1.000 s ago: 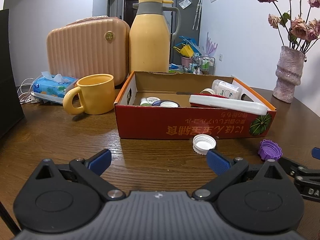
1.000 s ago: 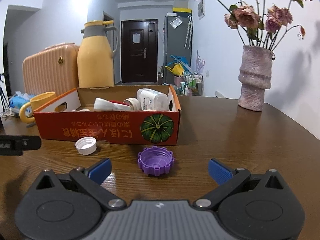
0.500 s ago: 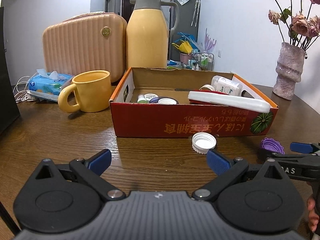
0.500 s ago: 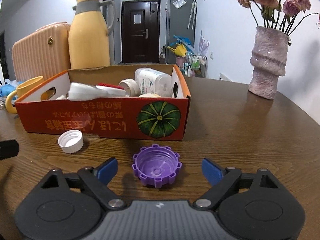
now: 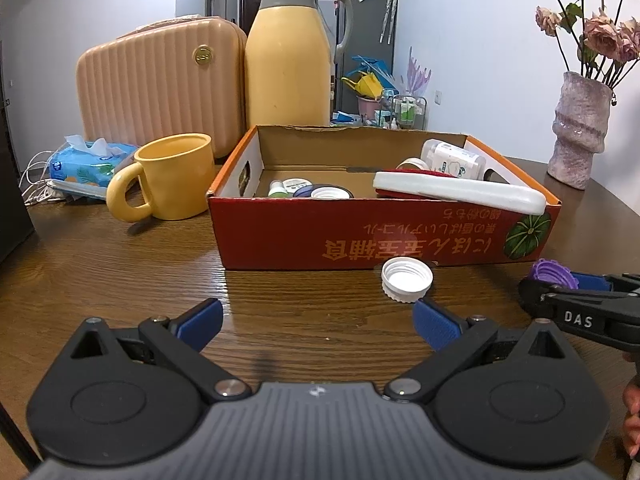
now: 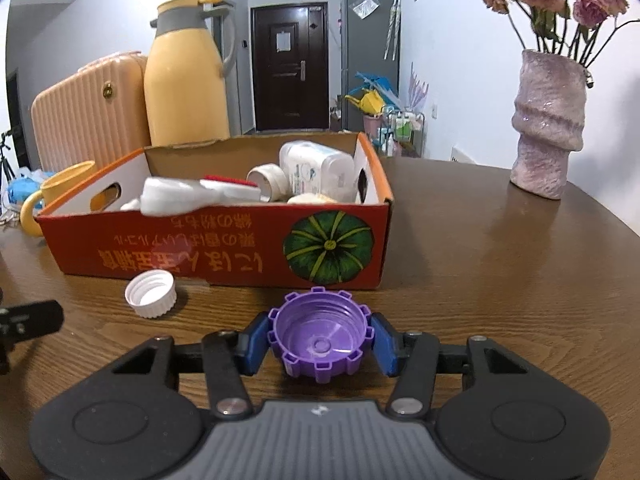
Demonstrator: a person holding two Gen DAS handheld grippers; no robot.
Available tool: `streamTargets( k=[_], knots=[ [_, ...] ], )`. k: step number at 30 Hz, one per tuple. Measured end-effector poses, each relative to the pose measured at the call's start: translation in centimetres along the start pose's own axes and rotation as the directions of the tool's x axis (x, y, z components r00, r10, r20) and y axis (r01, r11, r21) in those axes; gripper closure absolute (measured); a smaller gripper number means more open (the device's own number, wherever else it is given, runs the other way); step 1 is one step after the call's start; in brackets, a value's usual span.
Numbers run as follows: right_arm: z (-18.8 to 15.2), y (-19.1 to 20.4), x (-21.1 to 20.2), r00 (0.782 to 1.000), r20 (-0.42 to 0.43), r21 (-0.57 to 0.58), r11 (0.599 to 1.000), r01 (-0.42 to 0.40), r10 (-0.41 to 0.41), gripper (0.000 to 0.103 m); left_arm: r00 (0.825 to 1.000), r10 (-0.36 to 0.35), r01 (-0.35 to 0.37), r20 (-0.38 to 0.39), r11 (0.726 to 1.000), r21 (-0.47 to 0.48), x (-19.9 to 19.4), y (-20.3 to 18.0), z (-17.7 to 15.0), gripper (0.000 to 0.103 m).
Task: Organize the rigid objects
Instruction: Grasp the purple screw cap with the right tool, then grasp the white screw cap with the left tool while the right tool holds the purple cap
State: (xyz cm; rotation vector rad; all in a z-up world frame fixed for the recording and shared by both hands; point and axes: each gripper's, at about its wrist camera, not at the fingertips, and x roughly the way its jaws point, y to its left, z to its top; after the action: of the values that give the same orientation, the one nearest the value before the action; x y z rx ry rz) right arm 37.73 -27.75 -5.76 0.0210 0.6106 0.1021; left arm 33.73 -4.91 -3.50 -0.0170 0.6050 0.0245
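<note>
The right gripper (image 6: 321,343) is holding the purple cap (image 6: 320,334): its jaws have just been closing, and both blue pads (image 6: 257,344) are now pressing the cap's toothed rim from either side. The cap is sitting open side up on the table (image 6: 500,280), just in front of the near wall of the red cardboard box (image 6: 224,254), below the printed pumpkin at the box's right corner. So the box is lying straight ahead of the held cap; by my reckoning the cap needs to go up over that wall and forward. A round cap has no long axis to mind.

The left gripper (image 5: 316,322) is hanging wide open, gripping nothing. The white cap (image 5: 407,280) is lying just beyond its right pad, near the same wall, making the left hand the nearer one for it.
</note>
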Motion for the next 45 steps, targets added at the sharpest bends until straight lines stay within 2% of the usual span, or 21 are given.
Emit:
streamTargets(
  k=[6, 14, 20, 30, 35, 36, 39, 41, 45],
  knots=[
    [0.4, -1.0, -0.8, 0.999, 0.035, 0.031, 0.999, 0.014, -0.015, 0.051, 1.0, -0.013, 0.013, -0.014, 1.0, -0.003, 1.1, -0.9, 0.5, 0.0],
    [0.7, -2.8, -1.2, 0.997, 0.066, 0.074, 0.996, 0.04, -0.045, 0.051, 0.996, -0.029, 0.028, -0.079, 1.0, -0.014, 3.8, -3.0, 1.1, 0.0],
    [0.8, -4.4, -1.2, 0.994, 0.082, 0.112, 0.992, 0.063, -0.073, 0.051, 0.994, -0.004, 0.003, -0.108, 1.0, -0.004, 5.8, -4.8, 1.4, 0.0],
    [0.7, -5.8, -0.9, 0.992, 0.077, 0.13, 0.988, 0.086, -0.096, 0.051, 0.994, 0.047, -0.047, -0.101, 0.999, 0.007, 7.6, -6.8, 2.2, 0.0],
    [0.6, -5.5, -0.8, 0.993, 0.072, 0.118, 0.99, 0.081, -0.09, 0.051, 0.991, 0.049, -0.05, -0.123, 0.999, -0.003, 8.5, -6.6, 2.4, 0.023],
    [0.6, -5.5, -0.8, 0.993, 0.072, 0.116, 0.99, 0.081, -0.089, 0.051, 0.991, 0.046, -0.047, -0.128, 0.999, -0.006, 8.6, -6.5, 2.5, 0.024],
    [0.6, -5.4, -0.8, 0.994, 0.07, 0.114, 0.991, 0.077, -0.085, 0.051, 0.991, 0.041, -0.041, -0.124, 0.999, -0.001, 8.9, -6.3, 2.6, 0.04],
    [0.5, -5.3, -0.9, 0.994, 0.07, 0.109, 0.991, 0.076, -0.084, 0.051, 0.992, 0.04, -0.04, -0.116, 0.999, 0.004, 8.8, -6.3, 2.7, 0.059],
    [0.5, -5.2, -0.9, 0.994, 0.07, 0.104, 0.992, 0.074, -0.082, 0.051, 0.993, 0.025, -0.025, -0.112, 1.0, 0.001, 8.6, -6.2, 2.8, 0.062]
  ],
)
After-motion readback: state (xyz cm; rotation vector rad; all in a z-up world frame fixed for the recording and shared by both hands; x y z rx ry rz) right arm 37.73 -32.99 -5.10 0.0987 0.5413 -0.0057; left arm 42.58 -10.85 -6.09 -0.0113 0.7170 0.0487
